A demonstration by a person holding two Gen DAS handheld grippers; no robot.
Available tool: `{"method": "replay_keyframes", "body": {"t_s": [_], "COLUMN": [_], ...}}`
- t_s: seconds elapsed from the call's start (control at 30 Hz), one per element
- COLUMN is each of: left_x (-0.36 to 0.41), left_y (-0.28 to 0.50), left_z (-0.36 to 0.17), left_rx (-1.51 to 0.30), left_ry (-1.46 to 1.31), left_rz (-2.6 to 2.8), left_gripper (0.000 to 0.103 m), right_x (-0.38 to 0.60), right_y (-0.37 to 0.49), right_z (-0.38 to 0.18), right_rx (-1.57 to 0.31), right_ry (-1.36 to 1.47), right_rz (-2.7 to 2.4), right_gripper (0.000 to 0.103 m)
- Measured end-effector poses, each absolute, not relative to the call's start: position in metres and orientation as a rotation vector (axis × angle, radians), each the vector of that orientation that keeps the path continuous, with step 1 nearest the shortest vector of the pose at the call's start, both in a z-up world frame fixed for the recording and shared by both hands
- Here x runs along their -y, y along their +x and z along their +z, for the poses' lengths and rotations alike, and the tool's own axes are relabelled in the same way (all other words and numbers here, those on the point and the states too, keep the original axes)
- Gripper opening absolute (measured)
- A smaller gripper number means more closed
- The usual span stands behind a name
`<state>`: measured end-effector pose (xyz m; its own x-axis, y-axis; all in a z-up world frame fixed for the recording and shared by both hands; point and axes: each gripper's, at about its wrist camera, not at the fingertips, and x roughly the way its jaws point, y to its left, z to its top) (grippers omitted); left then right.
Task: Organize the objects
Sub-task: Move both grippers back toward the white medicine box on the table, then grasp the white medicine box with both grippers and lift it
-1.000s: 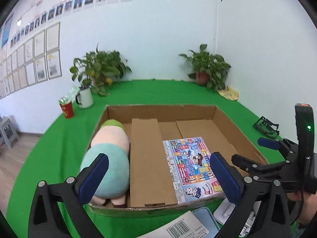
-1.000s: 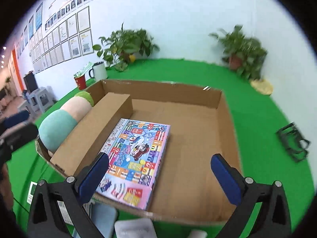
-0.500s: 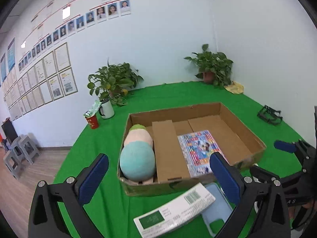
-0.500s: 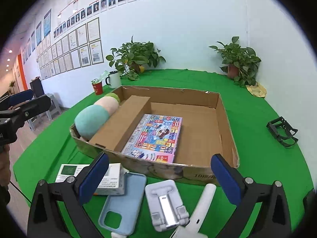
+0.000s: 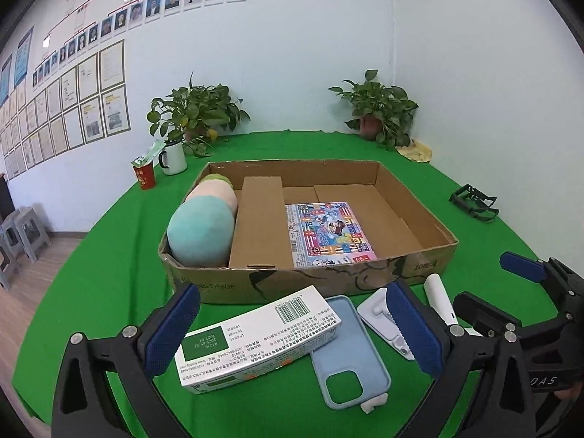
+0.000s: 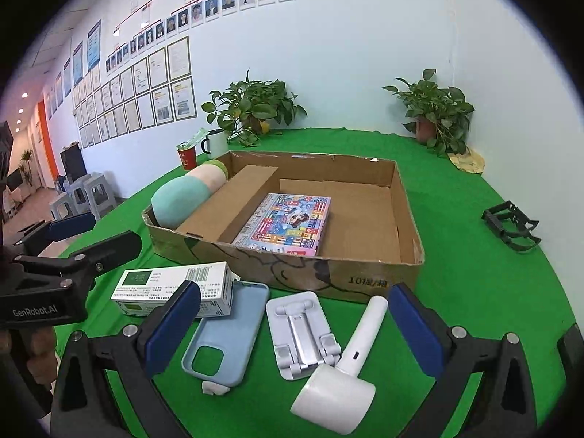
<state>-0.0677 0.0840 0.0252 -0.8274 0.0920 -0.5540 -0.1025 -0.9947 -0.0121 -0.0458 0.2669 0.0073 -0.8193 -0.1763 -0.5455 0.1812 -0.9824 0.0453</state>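
We count one cardboard box on the surface, with three things in it: one plush, one cardboard insert, one game box. In front of it lie four loose items: one white carton, one phone case, one stand, one white handheld device. Farther back we see two plants, one mug, one red cup and one black frame.

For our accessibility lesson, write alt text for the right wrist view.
An open right gripper hovers over a white lint remover, phone stand, blue phone case and white carton on green cloth. Behind, a cardboard box holds a plush toy and colourful game box.
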Motion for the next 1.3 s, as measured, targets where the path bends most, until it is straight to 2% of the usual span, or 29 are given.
{"method": "replay_keyframes", "body": {"t_s": [0.27, 0.53, 0.8, 1.03, 1.1, 1.17, 1.3], "left_x": [-0.074, -0.047, 0.002, 0.038, 0.044, 0.048, 0.053], "left_y": [-0.072, -0.080, -0.086, -0.087, -0.088, -0.091, -0.098], "left_z": [0.024, 0.007, -0.033, -0.066, -0.074, -0.082, -0.090], "left_rx": [-0.005, 0.014, 0.211, 0.404, 0.445, 0.485, 0.507], "left_ry": [-0.826, -0.929, -1.135, -1.248, -1.273, -1.294, -1.307], "left_rz": [2.921, 2.890, 2.814, 2.738, 2.712, 2.666, 2.646], "left_gripper": [0.103, 0.103, 0.102, 0.094, 0.088, 0.077, 0.075], "right_x": [-0.265, -0.246, -0.207, -0.176, -0.167, -0.161, -0.157], "right_y": [-0.042, -0.040, -0.052, -0.086, -0.098, -0.108, -0.116], "right_z": [-0.006, -0.014, -0.023, -0.039, -0.048, -0.057, -0.062], "right_rx": [0.024, 0.003, -0.037, -0.076, -0.096, -0.097, -0.055], "right_ry": [0.877, 0.826, 0.838, 0.927, 0.975, 1.023, 1.040], "right_rz": [-2.828, -2.702, -2.394, -2.233, -2.201, -2.177, -2.148], "right_gripper": [0.102, 0.102, 0.102, 0.102, 0.102, 0.103, 0.103]}}
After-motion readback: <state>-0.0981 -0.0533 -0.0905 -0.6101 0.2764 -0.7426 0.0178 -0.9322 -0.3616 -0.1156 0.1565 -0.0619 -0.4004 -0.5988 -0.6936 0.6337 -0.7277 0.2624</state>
